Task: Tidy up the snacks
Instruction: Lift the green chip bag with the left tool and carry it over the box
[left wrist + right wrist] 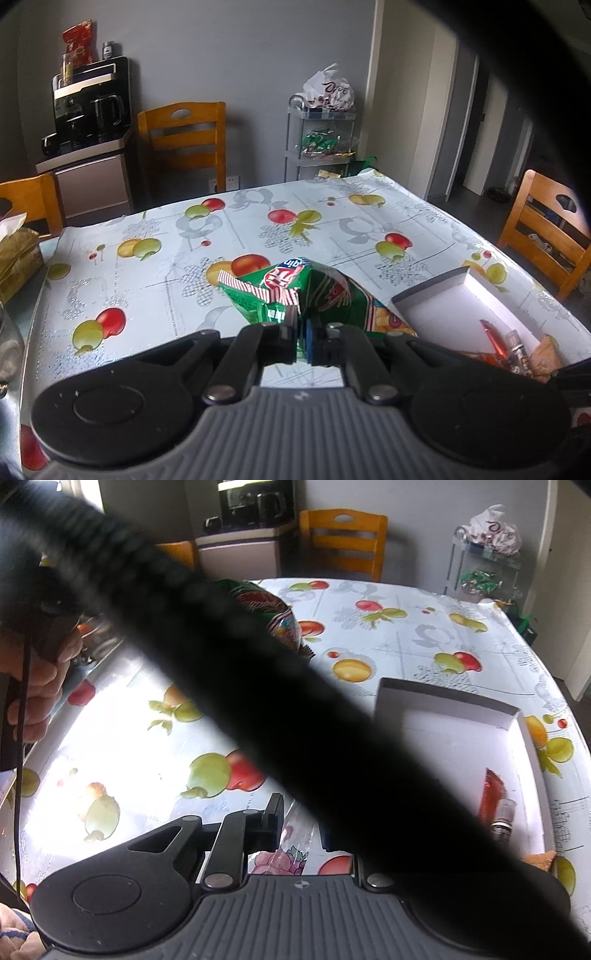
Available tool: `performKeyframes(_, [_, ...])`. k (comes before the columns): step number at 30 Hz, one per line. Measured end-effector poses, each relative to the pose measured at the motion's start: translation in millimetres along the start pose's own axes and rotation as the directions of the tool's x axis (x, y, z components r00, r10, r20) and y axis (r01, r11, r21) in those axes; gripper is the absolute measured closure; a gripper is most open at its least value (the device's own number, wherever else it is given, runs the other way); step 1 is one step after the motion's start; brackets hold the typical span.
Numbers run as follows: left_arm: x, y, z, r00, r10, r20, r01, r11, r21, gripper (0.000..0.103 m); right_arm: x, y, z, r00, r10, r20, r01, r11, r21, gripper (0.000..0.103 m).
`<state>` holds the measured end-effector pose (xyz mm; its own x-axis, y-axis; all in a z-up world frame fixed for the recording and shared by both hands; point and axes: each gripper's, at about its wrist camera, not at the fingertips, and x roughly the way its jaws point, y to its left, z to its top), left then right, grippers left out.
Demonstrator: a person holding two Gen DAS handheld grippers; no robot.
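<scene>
A thick black cable (pixel 280 686) runs blurred across the right wrist view from top left to bottom right, hiding most of the right gripper (pixel 299 827); only its left finger (pixel 274 821) shows clearly. Between the fingers lies a clear wrapper with pink print (pixel 284 853), and the jaws stand nearly together on it, though the cable covers the far pad. The same cable hides much of the white box (pixel 447 698) on the table (pixel 122 701).

The left wrist view gives what that one cannot: the left gripper (pixel 301 338) pressed together on a corner of a green snack bag (pixel 299 291), held above the fruit-patterned cloth. The box (pixel 432 295) sits to the right of the bag, with an orange packet (pixel 493 338) and a small bottle (pixel 517 345) inside, partly cut off by the gripper body.

In the right view, a hand (pixel 33 686) shows at the left edge, fingers curled round a dark handle. The green bag (pixel 269 609) peeks out just above the cable.
</scene>
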<state>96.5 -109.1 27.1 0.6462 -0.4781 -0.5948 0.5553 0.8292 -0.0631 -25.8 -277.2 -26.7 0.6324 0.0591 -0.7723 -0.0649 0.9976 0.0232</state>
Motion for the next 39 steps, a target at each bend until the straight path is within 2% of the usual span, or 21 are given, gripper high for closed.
performKeyframes(19, [8, -61, 11, 0.993, -0.116, 0.009, 0.115, 0.991, 0.063, 0.103, -24, -50, -7, 0.995, -0.093, 0.034, 0.089, 0.99, 0.109, 0.082])
performKeyframes(39, [27, -109, 9, 0.979, -0.2, -0.037, 0.204, 0.97, 0.131, 0.103, -30, -85, -14, 0.987, -0.156, 0.026, 0.15, 0.975, 0.163, 0.082])
